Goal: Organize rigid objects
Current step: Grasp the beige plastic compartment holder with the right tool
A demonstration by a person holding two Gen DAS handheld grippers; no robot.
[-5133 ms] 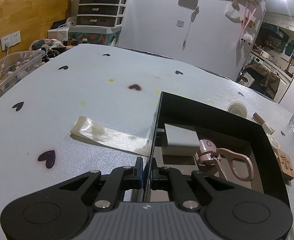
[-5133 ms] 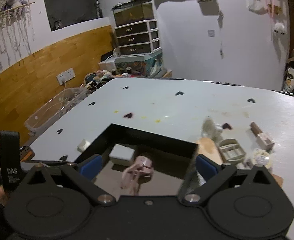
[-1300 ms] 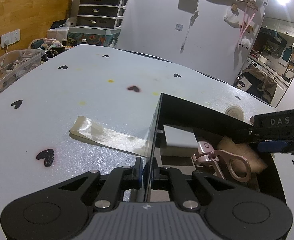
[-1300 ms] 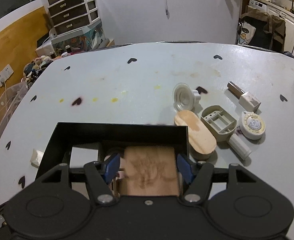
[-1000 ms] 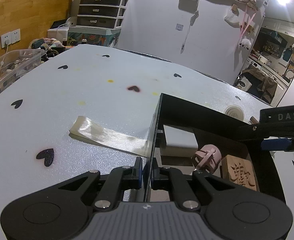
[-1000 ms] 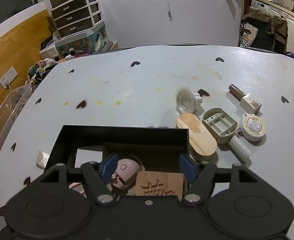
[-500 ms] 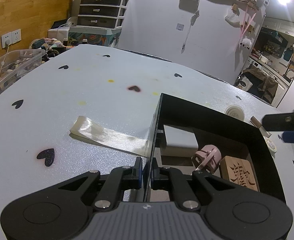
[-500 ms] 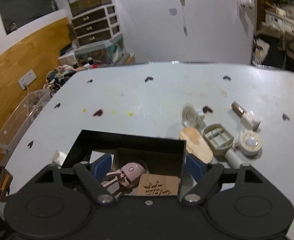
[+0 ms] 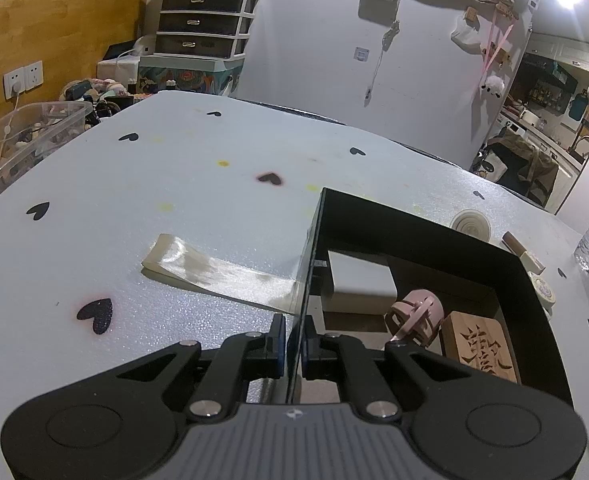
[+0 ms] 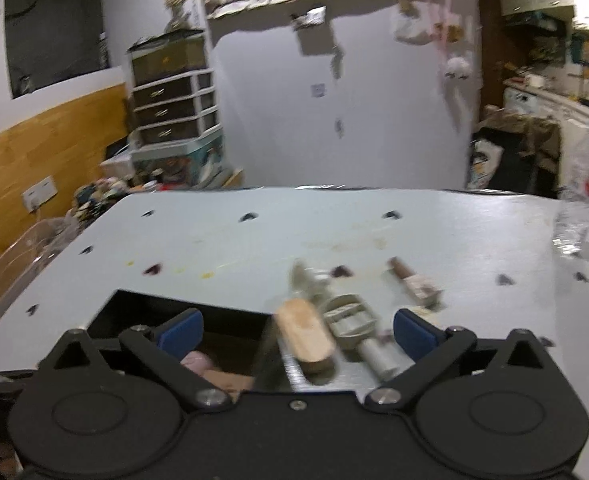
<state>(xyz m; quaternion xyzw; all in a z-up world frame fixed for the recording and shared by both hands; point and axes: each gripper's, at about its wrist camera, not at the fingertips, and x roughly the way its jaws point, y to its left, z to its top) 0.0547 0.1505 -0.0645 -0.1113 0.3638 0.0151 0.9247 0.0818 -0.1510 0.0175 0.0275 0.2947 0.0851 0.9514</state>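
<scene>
Left fingers (image 9: 291,344) clamp box wall (image 9: 308,276) | carved block (image 9: 482,350) inside box

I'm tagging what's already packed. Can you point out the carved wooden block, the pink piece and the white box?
carved wooden block (image 9: 484,350): left wrist view, carved top face.
pink piece (image 9: 416,316): left wrist view, its rounded ribbed body.
white box (image 9: 360,278): left wrist view, flat top.

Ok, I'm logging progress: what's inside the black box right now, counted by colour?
White: 1, the flat box
Pink: 1, the eyelash curler
Wood brown: 1, the carved block
Total: 3
</scene>
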